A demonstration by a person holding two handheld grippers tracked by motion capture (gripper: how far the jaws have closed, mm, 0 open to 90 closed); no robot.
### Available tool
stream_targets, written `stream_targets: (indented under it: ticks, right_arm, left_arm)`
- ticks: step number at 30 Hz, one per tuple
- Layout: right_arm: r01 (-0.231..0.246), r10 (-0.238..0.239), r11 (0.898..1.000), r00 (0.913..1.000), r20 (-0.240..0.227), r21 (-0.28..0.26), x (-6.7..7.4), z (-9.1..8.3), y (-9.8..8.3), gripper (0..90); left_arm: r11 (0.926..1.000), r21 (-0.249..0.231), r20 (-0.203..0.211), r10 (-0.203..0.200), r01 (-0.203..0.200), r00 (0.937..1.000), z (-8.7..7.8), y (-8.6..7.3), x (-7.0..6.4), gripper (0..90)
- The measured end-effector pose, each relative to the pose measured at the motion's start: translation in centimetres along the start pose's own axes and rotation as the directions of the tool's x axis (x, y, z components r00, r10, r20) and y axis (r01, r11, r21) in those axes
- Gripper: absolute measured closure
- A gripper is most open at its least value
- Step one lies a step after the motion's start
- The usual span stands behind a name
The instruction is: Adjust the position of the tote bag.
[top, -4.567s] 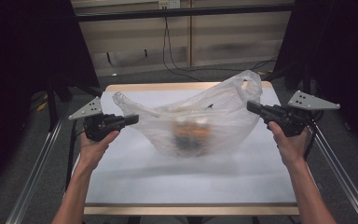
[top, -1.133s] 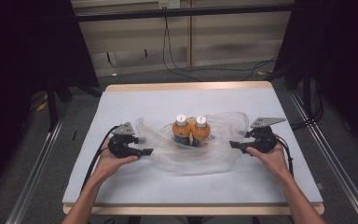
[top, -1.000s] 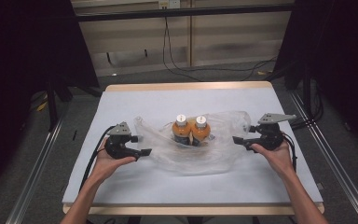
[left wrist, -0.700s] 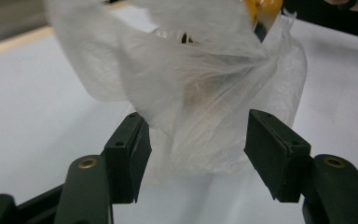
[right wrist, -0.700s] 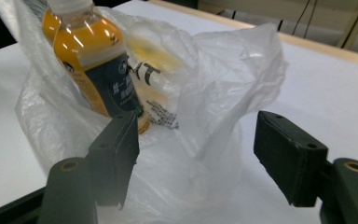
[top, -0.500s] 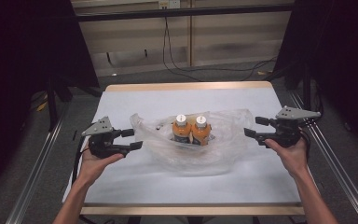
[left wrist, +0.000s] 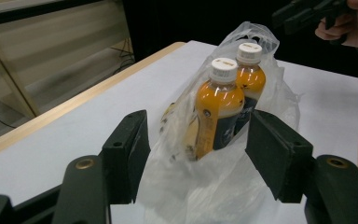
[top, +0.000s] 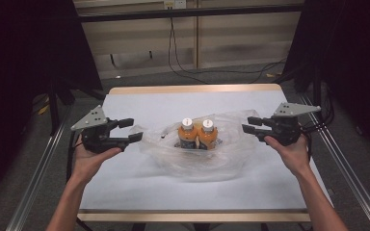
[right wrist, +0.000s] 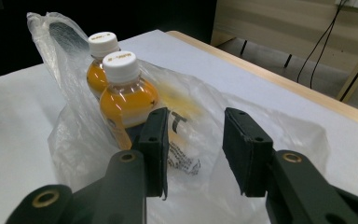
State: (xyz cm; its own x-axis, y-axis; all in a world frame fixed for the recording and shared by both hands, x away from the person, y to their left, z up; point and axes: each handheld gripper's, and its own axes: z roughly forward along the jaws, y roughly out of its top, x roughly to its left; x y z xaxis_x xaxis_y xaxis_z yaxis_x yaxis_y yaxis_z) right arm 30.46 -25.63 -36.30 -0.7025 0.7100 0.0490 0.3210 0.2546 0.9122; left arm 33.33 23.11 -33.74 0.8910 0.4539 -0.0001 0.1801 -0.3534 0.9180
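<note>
Left claw (top: pixel 131 130): jaws apart, just narrowed, nothing clamped; held above the counter (top: pixel 125 192) off the left edge of the plastic bag (top: pixel 221 159), not touching it in the high view. In the left gripper view, same claw (left wrist: pixel 196 158) with bag film (left wrist: pixel 205 196) seen through the gap between the pads, clear of both.

Right claw (top: pixel 249 125): jaws apart, just closing sharply, nothing between the pads; held above the counter at the bag's right edge. In the right gripper view, same claw (right wrist: pixel 196 149) framing crumpled film (right wrist: pixel 200 140) that lies behind it; contact not discernible.

Plastic bag: clear, slack, collapsed on the white counter near its middle, mouth open upward.

Two bottles (top: pixel 197 134): orange contents, white caps, dark labels; upright, side by side, touching, standing inside the bag with caps above the slumped film. Also in the left gripper view (left wrist: pixel 219 107) and the right gripper view (right wrist: pixel 121 93).

Counter: white top, pale wooden edging (top: pixel 192 89).

Beyond the counter: floor with black cables (top: pixel 183 57).
</note>
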Motion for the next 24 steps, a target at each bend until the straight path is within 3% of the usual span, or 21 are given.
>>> stream_targets:
  ticks: [3, 6, 10, 12, 14, 19, 21, 24]
  right_arm:
    - [0.016, -0.016, 1.0, 0.9992, -0.037, 0.015, 0.2, 1.1, 0.7, 69.7]
    - [0.036, -0.032, 0.997, 0.9972, -0.068, 0.064, 0.1, 2.7, 0.8, 75.0]
    - [0.059, -0.05, 0.994, 0.9934, -0.103, 0.093, 0.1, 4.1, 0.3, 84.5]
    - [0.067, -0.055, 0.991, 0.9926, -0.108, 0.112, 0.1, 4.8, -0.1, 87.5]
    - [0.066, -0.051, 0.989, 0.9921, -0.115, 0.134, 0.0, 5.4, -0.4, 89.2]
    - [0.094, -0.068, 0.97, 0.9904, -0.12, 0.224, -0.5, 7.1, -1.2, 90.0]
    - [0.106, -0.07, 0.958, 0.9878, -0.139, 0.268, -0.8, 7.9, -1.6, 90.0]
    - [0.114, -0.072, 0.941, 0.9875, -0.14, 0.319, -1.1, 8.9, -2.4, 90.0]
  left_arm:
    - [0.9991, 0.03, 0.05, 0.029, -0.03, 0.9983, 2.5, 0.6, -0.2, 51.5]
    - [0.997, 0.072, 0.062, 0.023, -0.028, 0.9978, 4.9, 0.8, -0.3, 57.9]
    - [0.9921, 0.115, 0.105, 0.036, -0.048, 0.9938, 7.9, 0.0, -0.6, 71.0]
    - [0.9782, 0.191, 0.095, 0.064, -0.081, 0.9934, 9.3, -0.4, -0.5, 76.0]
    - [0.9724, 0.225, 0.098, 0.04, -0.061, 0.9944, 10.4, -0.9, -0.3, 79.5]
    - [0.9413, 0.327, 0.128, 0.044, -0.084, 0.9908, 12.9, -2.5, -0.1, 81.6]
    - [0.9265, 0.364, 0.127, 0.052, -0.096, 0.9905, 13.7, -3.1, -0.1, 81.7]
    - [0.8925, 0.43, 0.135, 0.085, -0.136, 0.9872, 14.8, -3.9, -0.4, 81.7]
